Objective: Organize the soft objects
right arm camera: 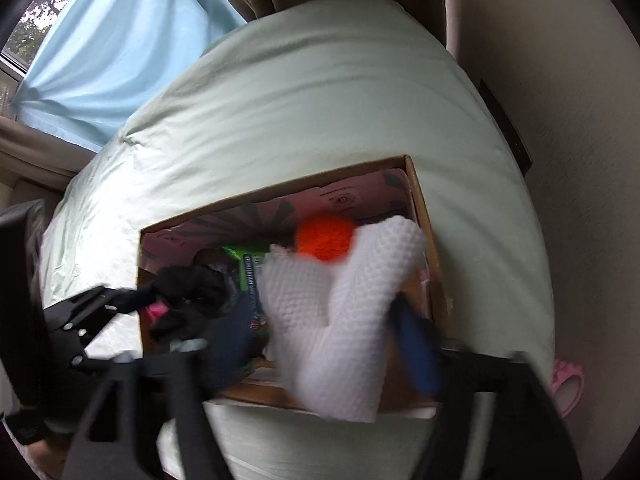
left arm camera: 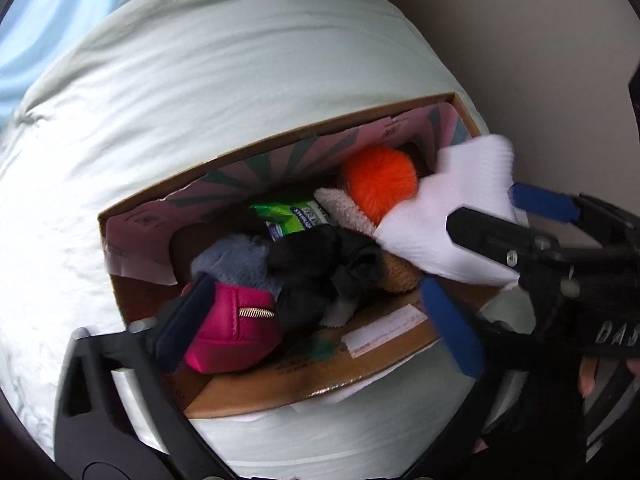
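An open cardboard box (left arm camera: 320, 384) (right arm camera: 420, 196) sits on a pale green bed. Inside lie an orange pompom (left arm camera: 380, 184) (right arm camera: 324, 240), a black cloth (left arm camera: 320, 268) (right arm camera: 188, 292), a pink zip pouch (left arm camera: 232, 328), a grey fleece (left arm camera: 228, 260), a beige fuzzy piece (left arm camera: 344, 208) and a green wipes pack (left arm camera: 292, 216) (right arm camera: 248, 260). My right gripper (right arm camera: 320, 344) (left arm camera: 480, 240) holds a white waffle cloth (right arm camera: 344, 320) (left arm camera: 444, 216) over the box's right end. My left gripper (left arm camera: 316, 320) is open over the box's near side, one finger (left arm camera: 188, 320) beside the pouch.
The bed sheet (left arm camera: 200, 100) (right arm camera: 320, 100) surrounds the box. A blue curtain (right arm camera: 120, 40) and window are at the upper left, a beige wall (right arm camera: 560, 160) to the right. A pink slipper (right arm camera: 568, 384) lies on the floor at the right.
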### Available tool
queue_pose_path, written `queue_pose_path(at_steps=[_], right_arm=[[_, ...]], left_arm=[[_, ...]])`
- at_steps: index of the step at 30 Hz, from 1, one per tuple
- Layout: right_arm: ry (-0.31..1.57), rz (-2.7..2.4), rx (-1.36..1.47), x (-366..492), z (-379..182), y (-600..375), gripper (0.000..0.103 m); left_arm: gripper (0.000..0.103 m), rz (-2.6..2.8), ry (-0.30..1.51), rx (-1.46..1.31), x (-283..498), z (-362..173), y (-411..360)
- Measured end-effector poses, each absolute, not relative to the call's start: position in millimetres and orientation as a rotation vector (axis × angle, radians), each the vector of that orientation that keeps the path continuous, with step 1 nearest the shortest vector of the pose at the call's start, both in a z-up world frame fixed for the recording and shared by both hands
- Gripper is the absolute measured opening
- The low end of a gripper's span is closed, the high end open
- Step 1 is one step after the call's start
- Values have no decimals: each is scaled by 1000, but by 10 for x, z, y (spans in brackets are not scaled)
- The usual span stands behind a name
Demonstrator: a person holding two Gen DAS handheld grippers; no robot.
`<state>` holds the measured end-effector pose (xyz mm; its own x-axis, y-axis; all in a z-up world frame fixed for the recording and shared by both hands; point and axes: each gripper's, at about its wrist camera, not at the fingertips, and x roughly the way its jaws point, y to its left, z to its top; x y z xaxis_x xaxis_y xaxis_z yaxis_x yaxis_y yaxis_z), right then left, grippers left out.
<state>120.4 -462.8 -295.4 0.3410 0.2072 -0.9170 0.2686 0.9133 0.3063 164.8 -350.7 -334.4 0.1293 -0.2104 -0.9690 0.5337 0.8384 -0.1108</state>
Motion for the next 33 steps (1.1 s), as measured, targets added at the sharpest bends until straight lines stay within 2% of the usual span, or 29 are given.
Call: queue_pose_path(at_steps=[4, 15, 23, 33], right_arm=[[1262, -97, 447, 1161, -2973, -4661, 91], [1173, -125, 409, 932, -2493, -4552, 92], [1032, -91, 401, 708, -1653, -4114, 92], [781, -14, 244, 503, -359, -3116, 92]], left_arm=[[103, -536, 1348, 278, 1563, -3325, -3393], [103, -510, 1284, 223, 1397, -2861, -2979], [103, -473, 1147, 154, 1268, -1970, -2364], [103, -347, 869, 40, 943, -679, -1054]])
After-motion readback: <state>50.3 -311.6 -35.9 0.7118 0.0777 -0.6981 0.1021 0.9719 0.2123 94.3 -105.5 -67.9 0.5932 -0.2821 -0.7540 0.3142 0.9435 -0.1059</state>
